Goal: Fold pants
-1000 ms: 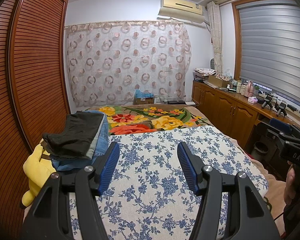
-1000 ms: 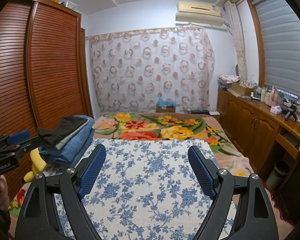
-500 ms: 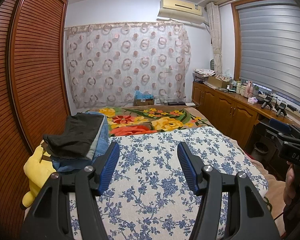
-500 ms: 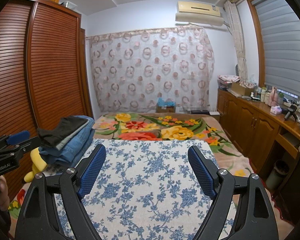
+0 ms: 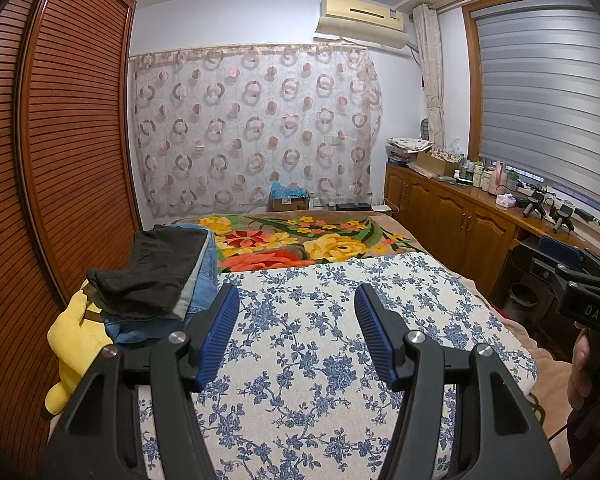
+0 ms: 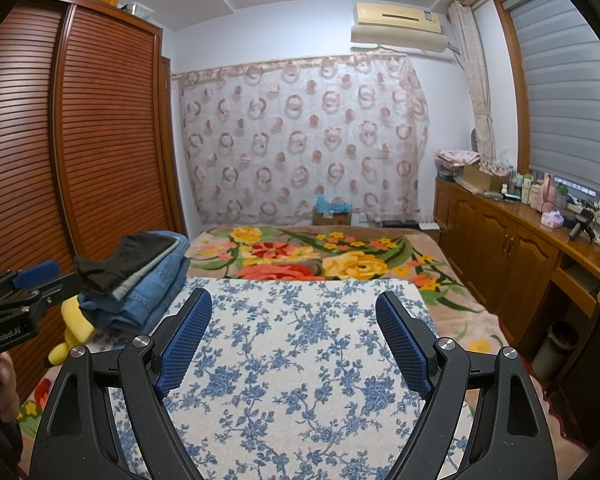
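A stack of folded pants [image 5: 156, 280] [image 6: 140, 276] lies at the left side of the bed, dark pants on top and blue jeans beneath. My left gripper [image 5: 296, 300] hovers open over the blue-flowered cloth [image 5: 332, 344], just right of the stack, nothing between its blue pads. My right gripper [image 6: 294, 304] also stands open and empty above the same cloth [image 6: 292, 360]. Each gripper shows at the edge of the other's view, held in a hand: the left gripper [image 6: 24, 288] and the right gripper [image 5: 572, 276].
A yellow plush toy [image 5: 76, 340] lies under the stack at the bed's left edge. A louvred wooden wardrobe [image 5: 52, 160] runs along the left. Wooden cabinets [image 6: 500, 248] with bottles line the right. A flowered blanket [image 6: 308, 256] covers the far bed.
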A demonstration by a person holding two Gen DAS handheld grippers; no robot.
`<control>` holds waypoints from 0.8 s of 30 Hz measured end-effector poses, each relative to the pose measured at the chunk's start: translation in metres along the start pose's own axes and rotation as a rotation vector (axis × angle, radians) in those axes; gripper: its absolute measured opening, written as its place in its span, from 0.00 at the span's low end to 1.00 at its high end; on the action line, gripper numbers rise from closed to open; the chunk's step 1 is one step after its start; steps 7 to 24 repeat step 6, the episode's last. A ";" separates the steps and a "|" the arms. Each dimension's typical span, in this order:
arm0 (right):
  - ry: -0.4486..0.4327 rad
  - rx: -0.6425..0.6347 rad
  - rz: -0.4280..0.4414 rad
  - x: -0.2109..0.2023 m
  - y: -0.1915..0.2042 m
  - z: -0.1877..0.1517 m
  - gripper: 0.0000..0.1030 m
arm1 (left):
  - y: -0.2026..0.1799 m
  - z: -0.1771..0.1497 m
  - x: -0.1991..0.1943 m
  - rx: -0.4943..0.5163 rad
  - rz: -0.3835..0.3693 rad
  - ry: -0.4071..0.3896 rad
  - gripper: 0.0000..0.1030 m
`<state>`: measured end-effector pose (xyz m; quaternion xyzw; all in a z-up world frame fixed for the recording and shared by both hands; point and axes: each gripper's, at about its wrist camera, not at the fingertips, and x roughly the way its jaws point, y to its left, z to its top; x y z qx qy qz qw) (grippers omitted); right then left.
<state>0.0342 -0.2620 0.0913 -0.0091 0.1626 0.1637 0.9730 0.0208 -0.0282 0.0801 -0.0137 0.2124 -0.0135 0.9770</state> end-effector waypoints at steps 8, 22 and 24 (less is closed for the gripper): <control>0.001 0.000 0.001 0.000 0.000 0.000 0.84 | -0.001 -0.001 0.000 0.001 0.000 0.000 0.58; 0.001 0.000 0.001 0.000 0.000 0.000 0.84 | -0.001 -0.001 0.000 0.001 0.000 0.000 0.58; 0.001 0.000 0.001 0.000 0.000 0.000 0.84 | -0.001 -0.001 0.000 0.001 0.000 0.000 0.58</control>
